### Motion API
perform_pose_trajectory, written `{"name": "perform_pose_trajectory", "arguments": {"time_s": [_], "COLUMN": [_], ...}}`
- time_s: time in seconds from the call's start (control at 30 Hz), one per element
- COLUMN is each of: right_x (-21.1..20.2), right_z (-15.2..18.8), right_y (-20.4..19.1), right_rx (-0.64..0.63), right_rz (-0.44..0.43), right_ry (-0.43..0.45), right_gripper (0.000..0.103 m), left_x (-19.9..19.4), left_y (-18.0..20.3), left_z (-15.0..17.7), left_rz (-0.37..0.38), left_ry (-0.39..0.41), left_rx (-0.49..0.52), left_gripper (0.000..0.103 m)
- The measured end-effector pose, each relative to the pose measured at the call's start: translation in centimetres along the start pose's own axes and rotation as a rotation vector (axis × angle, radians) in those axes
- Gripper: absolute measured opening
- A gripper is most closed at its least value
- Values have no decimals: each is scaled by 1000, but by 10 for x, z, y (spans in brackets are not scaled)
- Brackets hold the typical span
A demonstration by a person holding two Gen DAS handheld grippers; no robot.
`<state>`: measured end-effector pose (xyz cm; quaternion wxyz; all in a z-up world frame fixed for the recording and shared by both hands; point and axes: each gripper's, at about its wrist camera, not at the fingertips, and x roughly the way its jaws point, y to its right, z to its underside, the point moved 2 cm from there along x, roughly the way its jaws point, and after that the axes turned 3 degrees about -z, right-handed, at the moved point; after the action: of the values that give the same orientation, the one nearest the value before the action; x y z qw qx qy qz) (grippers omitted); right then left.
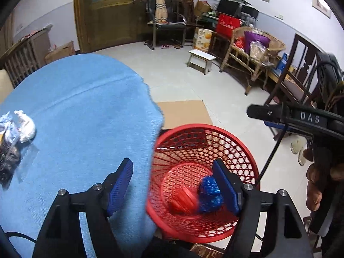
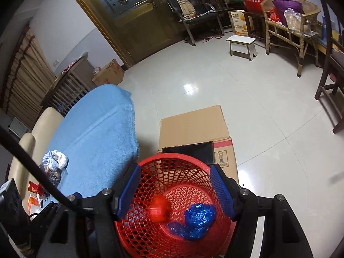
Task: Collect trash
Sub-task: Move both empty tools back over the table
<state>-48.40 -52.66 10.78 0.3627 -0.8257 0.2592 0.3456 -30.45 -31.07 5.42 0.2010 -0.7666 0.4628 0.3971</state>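
A red mesh basket (image 1: 243,150) stands on the floor beside the table; it also shows in the right wrist view (image 2: 163,161). Inside lie a crumpled blue bag (image 1: 209,194) (image 2: 198,217) and a blurred red object (image 1: 185,200) (image 2: 159,211). My left gripper (image 1: 173,182) is open and empty, straddling the table edge and the basket. My right gripper (image 2: 175,189) is open and empty directly above the basket. Crumpled white and pale blue trash (image 1: 21,126) (image 2: 56,161) and a dark wrapper (image 1: 8,161) lie on the blue tablecloth (image 1: 86,111).
A flattened cardboard box (image 2: 193,126) lies on the floor behind the basket. Red packets (image 2: 34,189) lie at the table's left end. A white stool (image 2: 241,45), wicker chair (image 2: 290,21), black chairs and a wooden door (image 2: 129,15) line the far side.
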Motion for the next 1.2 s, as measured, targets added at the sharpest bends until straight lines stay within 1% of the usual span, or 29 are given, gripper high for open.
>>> {"name": "perform_pose_trajectory", "arguments": {"time_s": [0.13, 0.2, 0.37, 0.43, 0.63, 0.8, 0.9, 1.0, 1.07, 1.2], "right_x": [7, 10, 21, 28, 46, 60, 65, 67, 72, 83], "right_z": [4, 6, 14, 20, 42, 58, 66, 71, 75, 82], "right_y": [-12, -21, -51, -68, -122, -166, -198, -233, -256, -292], "right_rx": [-21, -41, -103, -142, -255, -342, -408, -476, -525, -609], "right_rz": [-12, -17, -46, -58, -103, -144, -187, -250, -269, -296], "right_ry": [-15, -24, -59, -84, -147, -189, -195, -177, -162, -131], "right_gripper": [71, 71, 71, 71, 71, 71, 71, 77, 84, 86], "left_x": [-12, -20, -40, -48, -67, -83, -92, -99, -103, -110], "left_y": [-29, -48, -100, -119, -176, -212, -234, -250, -259, -273], "left_z": [2, 5, 26, 36, 71, 92, 105, 114, 121, 134], "left_rz": [-20, -45, -106, -126, -218, -272, -306, -330, -345, -362], "left_ry": [31, 47, 70, 78, 98, 115, 122, 126, 130, 136], "left_rx": [-77, -122, -248, -296, -432, -519, -570, -613, -640, -675], "left_gripper": [78, 78, 79, 79, 79, 79, 79, 79, 79, 79]}}
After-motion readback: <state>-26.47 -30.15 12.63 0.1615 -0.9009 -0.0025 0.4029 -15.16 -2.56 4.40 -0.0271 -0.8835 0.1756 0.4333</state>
